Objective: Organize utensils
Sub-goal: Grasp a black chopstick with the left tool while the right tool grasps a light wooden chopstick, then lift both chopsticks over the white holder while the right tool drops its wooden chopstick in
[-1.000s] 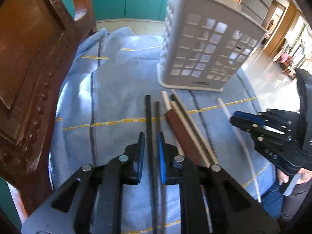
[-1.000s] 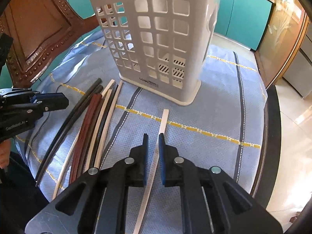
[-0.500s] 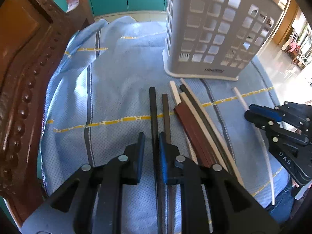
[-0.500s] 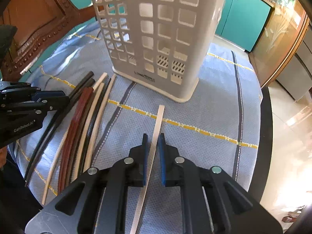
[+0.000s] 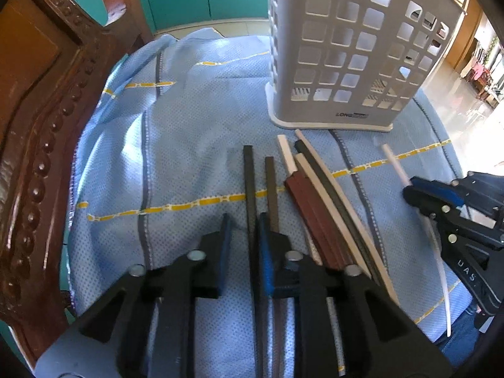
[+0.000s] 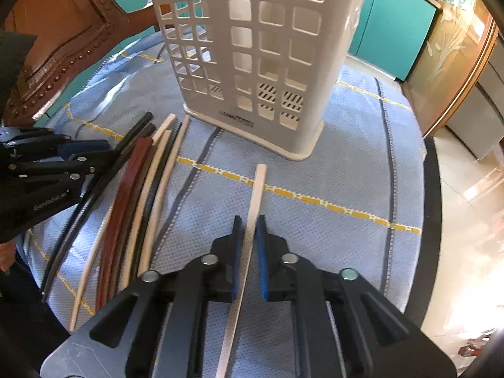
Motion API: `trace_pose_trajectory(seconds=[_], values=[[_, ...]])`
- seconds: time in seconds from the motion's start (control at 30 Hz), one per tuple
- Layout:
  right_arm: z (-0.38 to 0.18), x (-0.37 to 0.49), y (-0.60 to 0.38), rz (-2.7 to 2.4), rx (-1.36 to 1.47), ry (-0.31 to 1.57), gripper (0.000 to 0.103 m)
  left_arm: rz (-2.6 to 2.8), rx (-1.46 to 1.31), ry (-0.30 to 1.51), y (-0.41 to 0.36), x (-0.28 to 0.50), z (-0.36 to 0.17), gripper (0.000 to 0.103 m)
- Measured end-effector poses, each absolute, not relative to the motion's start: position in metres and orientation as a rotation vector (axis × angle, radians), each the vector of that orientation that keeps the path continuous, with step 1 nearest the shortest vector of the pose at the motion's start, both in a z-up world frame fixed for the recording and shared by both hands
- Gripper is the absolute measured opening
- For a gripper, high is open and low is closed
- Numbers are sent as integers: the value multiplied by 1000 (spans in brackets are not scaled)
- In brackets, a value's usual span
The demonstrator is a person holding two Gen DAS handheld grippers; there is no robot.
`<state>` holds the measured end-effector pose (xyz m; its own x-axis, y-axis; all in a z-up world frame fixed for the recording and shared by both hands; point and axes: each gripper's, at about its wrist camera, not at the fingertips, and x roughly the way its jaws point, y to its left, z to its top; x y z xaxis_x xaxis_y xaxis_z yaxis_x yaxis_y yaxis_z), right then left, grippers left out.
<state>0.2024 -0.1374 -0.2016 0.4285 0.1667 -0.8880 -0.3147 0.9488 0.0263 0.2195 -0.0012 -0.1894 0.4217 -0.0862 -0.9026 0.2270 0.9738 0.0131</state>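
White stick (image 6: 258, 189) sits clamped in the right gripper (image 6: 247, 224) before the basket (image 6: 252, 47), while the left gripper (image 5: 242, 222) pinches a black stick (image 5: 249, 173) on the blue cloth (image 5: 189, 157).

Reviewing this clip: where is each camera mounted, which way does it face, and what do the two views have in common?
Left wrist: on the left tool, looking down along the left tongs, which straddle a dark stick, toward the basket; right tongs at the right edge.
Right wrist: on the right tool, angled down along its own tongs, closed around a cream stick, basket ahead; left tongs at the left edge.
Shared: basket, blue cloth, stick bundle.
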Motion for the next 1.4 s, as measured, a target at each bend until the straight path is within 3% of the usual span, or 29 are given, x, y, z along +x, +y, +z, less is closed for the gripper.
trace_pose_trajectory(seconds=[0.2,0.6,0.93,1.17,1.4], values=[[-173,189,-136,370,-149,982,6,-172,153,1029,-4,209,-164,7],[-19,113,-185,473,-51,583,6,-296,77,625,-1,123,-6,7],[79,162,-229,468,247,332,7,-362,-103,362,11,148,115,7],[54,201,-244,251,351,296,7,-287,-259,346,14,207,104,7],[18,207,-229,205,232,347,7,-246,-281,372,8,251,66,7]])
